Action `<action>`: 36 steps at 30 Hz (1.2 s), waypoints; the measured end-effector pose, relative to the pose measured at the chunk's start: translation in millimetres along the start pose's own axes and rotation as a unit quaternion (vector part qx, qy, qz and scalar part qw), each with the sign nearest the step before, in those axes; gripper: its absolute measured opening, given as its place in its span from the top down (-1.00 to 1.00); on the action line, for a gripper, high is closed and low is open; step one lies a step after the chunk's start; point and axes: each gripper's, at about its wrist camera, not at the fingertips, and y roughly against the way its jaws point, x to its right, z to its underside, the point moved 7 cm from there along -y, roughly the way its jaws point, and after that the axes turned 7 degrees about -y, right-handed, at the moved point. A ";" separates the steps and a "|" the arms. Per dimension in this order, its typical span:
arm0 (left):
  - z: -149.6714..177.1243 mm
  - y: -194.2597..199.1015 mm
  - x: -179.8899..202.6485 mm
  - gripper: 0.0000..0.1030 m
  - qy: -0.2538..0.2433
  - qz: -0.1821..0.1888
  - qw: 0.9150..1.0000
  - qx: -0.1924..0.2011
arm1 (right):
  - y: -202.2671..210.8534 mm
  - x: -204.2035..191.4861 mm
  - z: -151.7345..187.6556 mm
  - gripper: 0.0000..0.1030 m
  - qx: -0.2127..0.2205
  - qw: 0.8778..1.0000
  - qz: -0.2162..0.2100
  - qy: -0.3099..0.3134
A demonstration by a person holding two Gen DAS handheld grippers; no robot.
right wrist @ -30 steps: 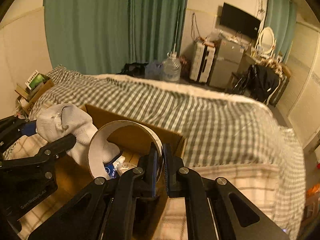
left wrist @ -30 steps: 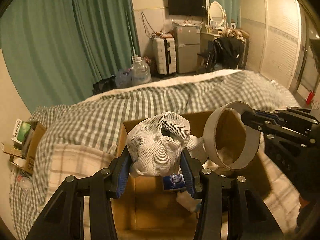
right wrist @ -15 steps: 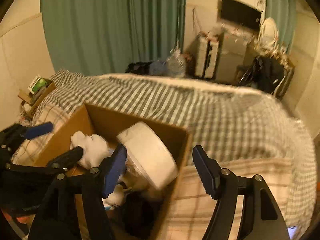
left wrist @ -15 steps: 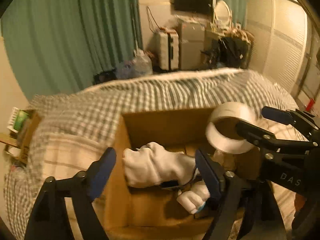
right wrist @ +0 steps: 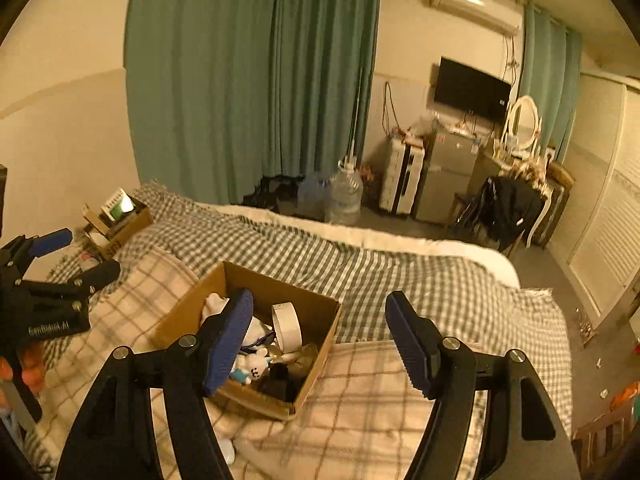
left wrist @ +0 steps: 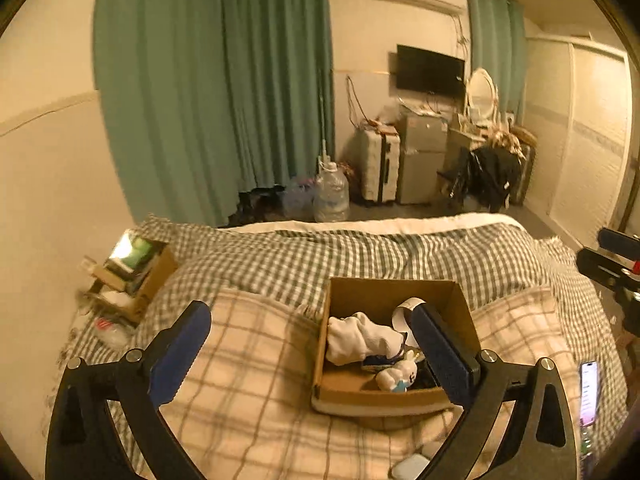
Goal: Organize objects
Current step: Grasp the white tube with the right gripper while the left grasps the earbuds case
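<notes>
The open brown cardboard box [left wrist: 394, 344] sits on the cream plaid blanket [left wrist: 248, 380] spread over the green-and-white checked bed [left wrist: 360, 256], and it holds the task's things: a bundled white sock [left wrist: 360, 338], a white roll of tape [right wrist: 286, 326] standing on edge against the box's far wall, a small white rabbit figure [left wrist: 394, 376] near the box's front wall, and some dark items too dim to identify. The left gripper [left wrist: 316, 354] hangs above and in front of the box with its jaws spread wide and nothing between them; the right gripper [right wrist: 320, 340] hovers over the box's right side, jaws likewise wide apart and empty. The main risk, as a judgement, comes from the soft bedding under the box: the blanket gives no firm footing as a desk would, so a gripper pressing on a wall could tip the box and spill the contents. The upright tape roll could topple or roll if the box is nudged. A white smartphone [left wrist: 588, 392] lies on the blanket to the right of the box, where a careless sweep of either gripper might knock it off the bed.
</notes>
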 end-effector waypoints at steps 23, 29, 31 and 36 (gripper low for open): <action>156.9 -38.6 75.6 -0.98 0.002 0.046 0.996 -0.082 | -54.1 -3.0 185.7 -0.37 -0.149 0.988 -0.036 0.022; 195.7 -58.6 92.2 -0.97 0.008 0.075 0.989 -0.127 | -89.5 -7.3 227.3 -0.37 -0.195 0.980 -0.034 0.016; 204.2 -60.1 94.4 -0.97 0.007 0.084 0.987 -0.136 | -98.5 -9.0 239.6 -0.37 -0.210 0.977 -0.026 0.022; 219.2 -68.2 105.8 -0.96 0.001 0.110 0.980 -0.163 | -100.2 -13.9 245.9 0.07 -0.216 0.975 0.008 0.053</action>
